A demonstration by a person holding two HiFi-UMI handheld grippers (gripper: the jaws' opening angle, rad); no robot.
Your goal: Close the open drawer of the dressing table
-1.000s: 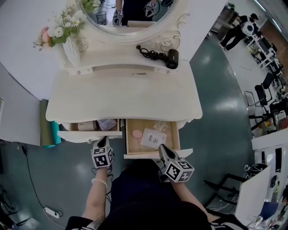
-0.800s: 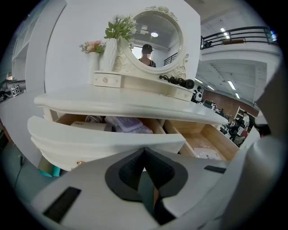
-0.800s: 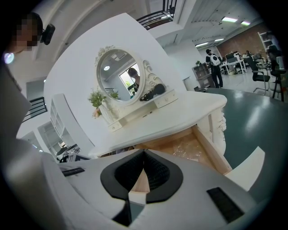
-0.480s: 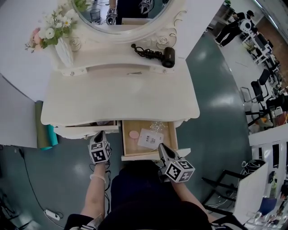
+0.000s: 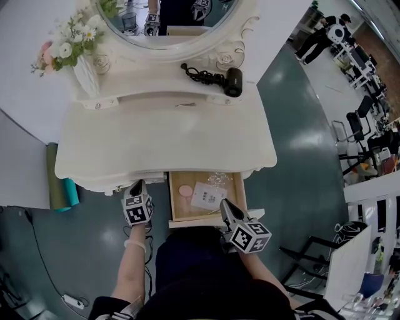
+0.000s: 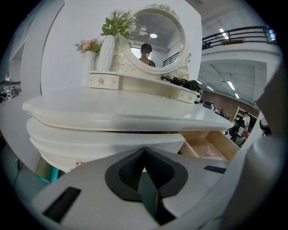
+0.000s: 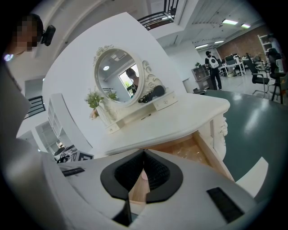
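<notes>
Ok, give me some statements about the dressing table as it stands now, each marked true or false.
1. The right drawer is open. True.
2. The left drawer is pulled far out. False: its front sits in under the tabletop.
3. A hair dryer lies on the shelf below the mirror. True.
4. The open drawer is empty. False: it holds a pink round item and a white packet.
5. The flower vase stands at the shelf's right end. False: it stands at the left end.
</notes>
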